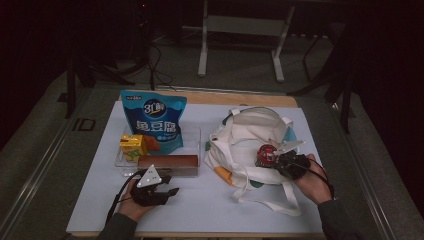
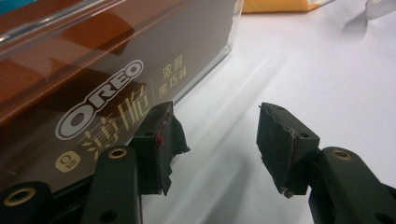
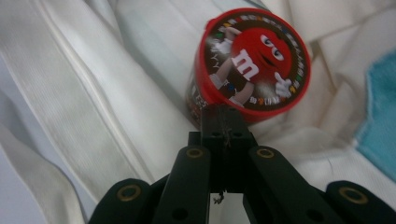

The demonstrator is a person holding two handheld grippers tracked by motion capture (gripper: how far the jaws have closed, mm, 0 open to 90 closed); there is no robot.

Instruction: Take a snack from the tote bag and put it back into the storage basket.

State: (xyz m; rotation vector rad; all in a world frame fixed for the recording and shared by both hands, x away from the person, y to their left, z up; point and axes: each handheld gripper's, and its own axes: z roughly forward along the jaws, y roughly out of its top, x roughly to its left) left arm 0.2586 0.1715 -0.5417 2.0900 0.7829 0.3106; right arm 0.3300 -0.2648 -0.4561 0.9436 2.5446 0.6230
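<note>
Nearest the high camera, the left gripper [image 1: 159,189] rests on the white table [image 1: 210,205] in the person's left hand [image 1: 131,202], just in front of the brown Oreo box [image 1: 168,162], whose long axis runs across the table along the front of a clear tray [image 1: 199,145]; behind it stand a yellow carton [image 1: 133,145] and a blue snack bag [image 1: 154,120]. To the right, the right gripper [image 1: 272,161] meets a red M&M's tub [image 1: 265,155] lying on the white tote bag [image 1: 250,132]. In the left gripper view the jaws stand moderately apart with nothing between them, the Oreo box [image 2: 107,88] just beside one pad. In the right gripper view the jaws are pressed together, their tips at the rim of the tub [image 3: 254,65], which lies tipped on the bag [image 3: 93,70], its round lid facing the camera and its long axis pointing away.
</note>
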